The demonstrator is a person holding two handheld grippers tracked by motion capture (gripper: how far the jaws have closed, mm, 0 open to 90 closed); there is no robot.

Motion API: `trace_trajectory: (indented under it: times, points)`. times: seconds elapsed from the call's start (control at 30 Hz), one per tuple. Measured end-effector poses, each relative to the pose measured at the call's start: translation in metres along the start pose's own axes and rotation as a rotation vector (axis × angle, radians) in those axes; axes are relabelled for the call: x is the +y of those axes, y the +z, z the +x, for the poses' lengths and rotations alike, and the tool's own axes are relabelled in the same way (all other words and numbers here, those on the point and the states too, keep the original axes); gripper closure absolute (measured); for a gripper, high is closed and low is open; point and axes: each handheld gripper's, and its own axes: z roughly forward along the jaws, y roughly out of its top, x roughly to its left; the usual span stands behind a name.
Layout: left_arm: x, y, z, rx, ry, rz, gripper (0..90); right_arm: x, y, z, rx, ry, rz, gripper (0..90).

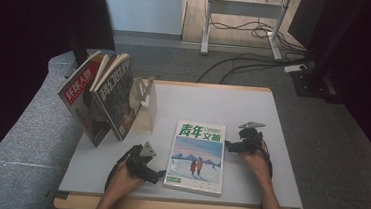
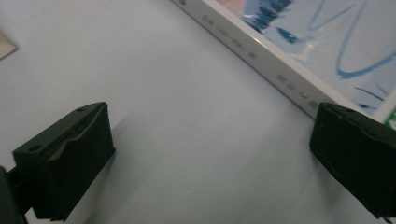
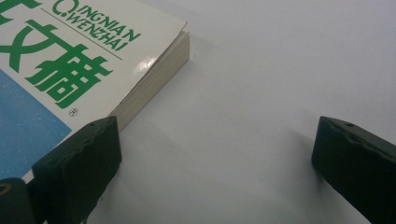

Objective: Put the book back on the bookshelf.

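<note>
Forearms: two come in from the bottom edge of the high view, each hand wrapped around a gripper on the grey table [image 1: 253, 105].
Left gripper [image 1: 160, 174]: lies low on the table at the lower left corner of the magazine, jaws pointing toward the book's spine edge.
Left fingers [image 2: 65, 165]: spread wide apart with bare table between them, gripping nothing; in the left gripper view one pad stands clear on the table, the other sits at or over the magazine's corner, and I cannot tell whether it touches.
Right gripper [image 1: 228, 145]: sits at the magazine's right edge, near its upper corner, jaws pointing left at the page block.
Right fingers [image 3: 77, 170]: also wide apart and holding nothing; in the right gripper view one pad is just beside the stacked page edges, the other well apart over bare table.
Magazine [image 1: 197, 157]: lies flat and closed, cover up, between the two grippers; white cover with green characters above a blue snowy mountain scene with two small figures.
Title print [image 3: 95, 29]: green letters reading QINGNIAN WENZHAI, just beyond the right fingers.
Standing magazines [image 1: 101, 95]: two lean together at the table's far left corner, well apart from both sets of fingers.
Pale stand [image 1: 144, 104]: upright just beside those two, beyond the left fingers.
</note>
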Motion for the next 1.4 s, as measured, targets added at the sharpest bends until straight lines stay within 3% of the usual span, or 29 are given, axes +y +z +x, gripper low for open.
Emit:
trace_trajectory:
  times: [0.2,0.4,0.67,0.8,1.07,1.3,1.4]
  points:
    - [-0.003,-0.002,0.012,0.016,-0.025,-0.003,0.0,-0.003,-0.007,-0.005,0.006,0.000,0.005,1.4]
    - [-0.003,-0.002,0.012,0.011,-0.027,-0.008,0.0,-0.004,-0.017,-0.006,0.023,0.001,-0.002,1.4]
    - [-0.004,-0.002,0.012,0.024,-0.031,-0.014,0.0,-0.001,-0.031,0.006,0.077,-0.026,-0.028,0.8]
    - [-0.004,-0.002,0.012,0.024,-0.031,-0.014,0.1,0.004,-0.035,0.019,0.117,-0.063,-0.031,0.5]
    - [-0.004,-0.002,0.012,0.024,-0.032,-0.014,0.2,0.011,-0.025,0.035,0.187,-0.076,-0.018,0.5]
    - [-0.004,-0.002,0.012,0.025,-0.031,-0.015,0.2,0.013,-0.007,0.038,0.229,-0.042,0.014,0.6]
    - [-0.004,-0.002,0.012,0.025,-0.031,-0.015,0.2,0.015,0.001,0.040,0.238,-0.049,0.031,0.1]
